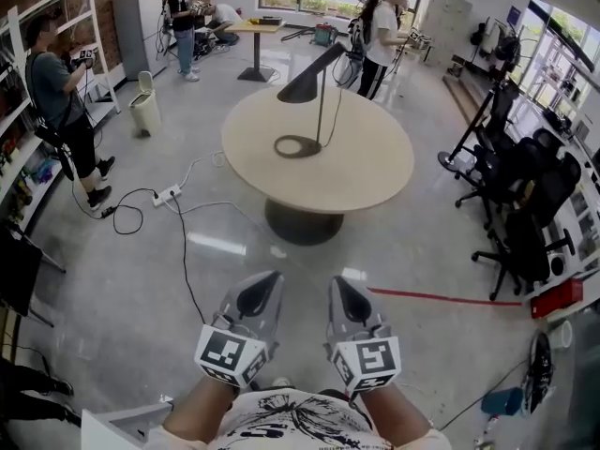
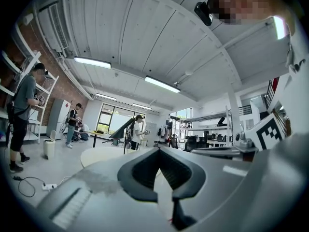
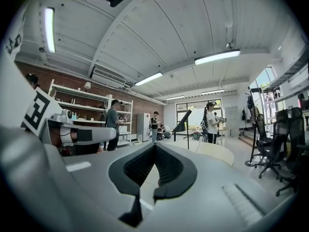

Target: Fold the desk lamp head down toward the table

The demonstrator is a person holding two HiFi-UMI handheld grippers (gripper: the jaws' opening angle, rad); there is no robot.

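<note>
Well apart from the lamp (image 1: pixel 314 82), left tongs (image 1: pixel 262 291) and right tongs (image 1: pixel 345 293) are hanging closed, empty; walking up looks next.

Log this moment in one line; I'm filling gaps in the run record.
left tool: shut, empty | right tool: shut, empty | desk lamp: on round table, head raised, untouched

Round beige worktop (image 1: pixel 375 172) on a dark pedestal (image 1: pixel 302 223) carried a black desk lamp (image 1: pixel 302 89), base near centre, head toward 11 o'clock.
</note>
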